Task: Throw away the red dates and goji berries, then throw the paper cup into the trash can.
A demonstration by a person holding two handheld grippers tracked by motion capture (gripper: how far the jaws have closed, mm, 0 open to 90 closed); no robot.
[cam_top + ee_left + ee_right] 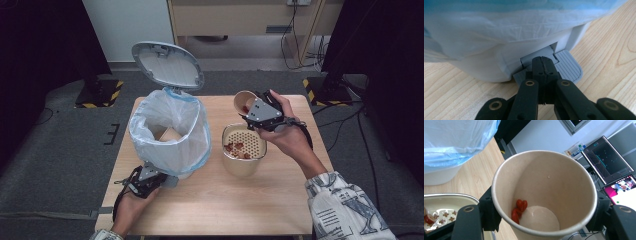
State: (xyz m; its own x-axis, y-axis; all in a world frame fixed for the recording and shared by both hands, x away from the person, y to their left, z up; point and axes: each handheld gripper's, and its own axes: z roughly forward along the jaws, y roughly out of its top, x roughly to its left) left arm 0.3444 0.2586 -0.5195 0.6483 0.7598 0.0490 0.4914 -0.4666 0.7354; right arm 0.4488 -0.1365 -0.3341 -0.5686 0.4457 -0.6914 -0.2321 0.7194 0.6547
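Note:
A white pedal bin (170,135) lined with a pale bag stands at the table's left, its grey lid (167,65) raised. My left gripper (159,180) lies low at the bin's base. In the left gripper view its jaws are shut together, and the left gripper (544,62) rests on the grey pedal (570,68). My right gripper (255,111) is shut on a paper cup (243,102), tilted on its side above a cream strainer bowl (244,147). Inside the cup (549,177) a few red pieces (520,208) cling near the bottom, and the right gripper (544,220) clamps it from both sides.
Red scraps lie on the strainer's perforated insert (235,146). A brown item sits inside the bin bag (167,134). The wooden table (225,200) has bare room in front. Black stands flank the far corners, and monitors (609,160) show beyond the cup.

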